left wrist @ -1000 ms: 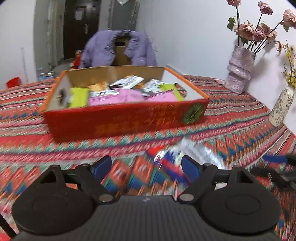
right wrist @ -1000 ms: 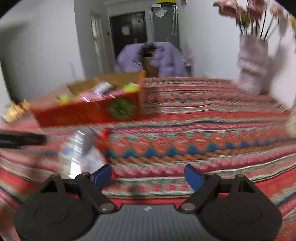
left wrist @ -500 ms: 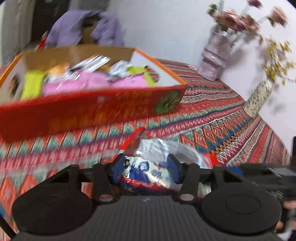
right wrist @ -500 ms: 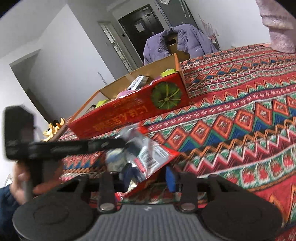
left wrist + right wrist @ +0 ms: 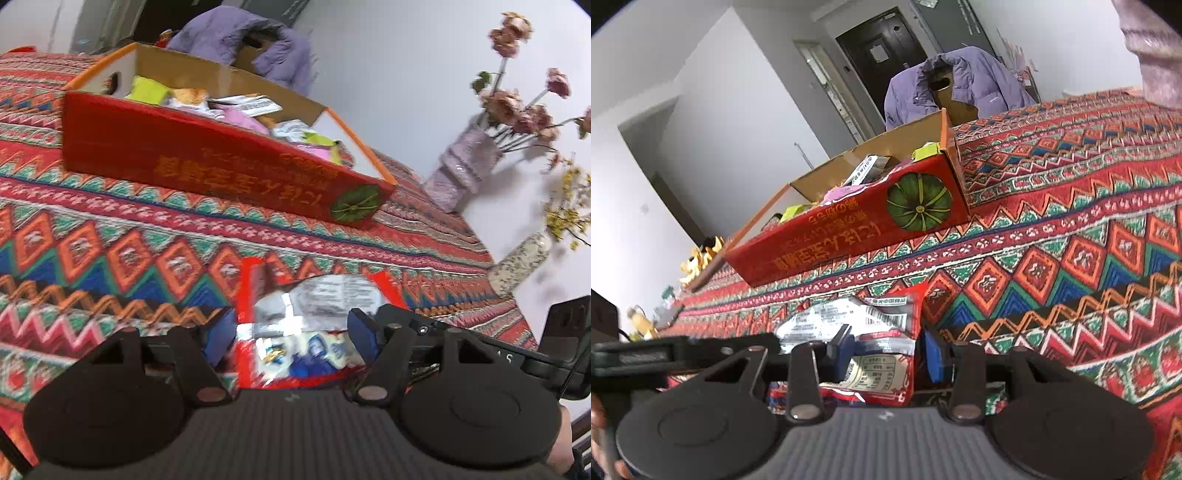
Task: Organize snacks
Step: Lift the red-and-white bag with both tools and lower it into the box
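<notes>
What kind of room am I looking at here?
Probably a home, likely a dining or living area: a table under a patterned cloth, a vase of dried flowers against the wall, and a purple jacket draped over a chair, with a dark door behind.

Ahead of us at 12 o'clock a band of patterned desk [image 5: 155, 236] lies bare between the snack packet [image 5: 314, 325] and the red box [image 5: 207, 162], whose long wall bars the way beyond. At 2 o'clock 2 vases [image 5: 461, 173] stand against the wall. The right tool [image 5: 890, 354] crowds the left tool [image 5: 291, 339] at 3 o'clock, both around the packet. Right of the box, open desk.
</notes>
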Motion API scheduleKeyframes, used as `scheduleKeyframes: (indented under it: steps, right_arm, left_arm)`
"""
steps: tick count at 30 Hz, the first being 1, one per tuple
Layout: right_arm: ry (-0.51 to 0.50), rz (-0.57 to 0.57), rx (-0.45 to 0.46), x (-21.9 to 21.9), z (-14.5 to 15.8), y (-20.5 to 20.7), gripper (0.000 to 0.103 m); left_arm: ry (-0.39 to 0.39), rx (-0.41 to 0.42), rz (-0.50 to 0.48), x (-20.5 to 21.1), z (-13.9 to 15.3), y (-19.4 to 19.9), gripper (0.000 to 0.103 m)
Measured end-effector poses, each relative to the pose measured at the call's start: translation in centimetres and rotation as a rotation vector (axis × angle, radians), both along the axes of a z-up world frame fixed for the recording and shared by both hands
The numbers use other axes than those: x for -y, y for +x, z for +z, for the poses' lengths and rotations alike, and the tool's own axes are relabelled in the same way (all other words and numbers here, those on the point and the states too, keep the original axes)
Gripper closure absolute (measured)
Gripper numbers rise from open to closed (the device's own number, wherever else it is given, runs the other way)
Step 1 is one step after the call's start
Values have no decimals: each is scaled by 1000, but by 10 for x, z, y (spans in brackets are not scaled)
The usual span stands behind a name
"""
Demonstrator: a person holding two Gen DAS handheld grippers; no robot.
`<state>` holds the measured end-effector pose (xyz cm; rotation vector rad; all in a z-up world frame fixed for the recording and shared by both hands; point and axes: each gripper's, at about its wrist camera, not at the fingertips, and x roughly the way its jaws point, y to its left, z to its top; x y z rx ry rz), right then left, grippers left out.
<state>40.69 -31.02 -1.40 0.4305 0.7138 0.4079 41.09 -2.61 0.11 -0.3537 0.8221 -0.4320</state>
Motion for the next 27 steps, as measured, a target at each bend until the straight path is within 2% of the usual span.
scheduleKeyframes:
  steps: [2, 3, 4, 7, 10, 19, 27]
  right_arm:
    - [19, -13, -6, 2, -3, 2, 72]
    - [31, -21, -12, 4, -3, 1, 73]
    - [40, -25, -18, 5, -3, 1, 74]
    - [6, -11, -7, -1, 4, -8, 74]
    - [-4, 15, 18, -9, 15, -27, 74]
    - [-11, 41, 108, -20, 50, -85, 75]
    - [-4, 37, 158, -24, 67, -92, 75]
  left_arm:
    - [-13, -5, -2, 2, 0, 0, 41]
    - [-22, -18, 3, 1, -1, 0, 52]
    - [-38, -33, 15, -1, -2, -1, 57]
    - [-101, -65, 41, -10, 0, -12, 62]
    - [-128, -63, 42, -15, 9, -35, 65]
    - [-126, 15, 30, -26, 44, -90, 69]
    - [-96, 71, 13, -28, 70, -88, 70]
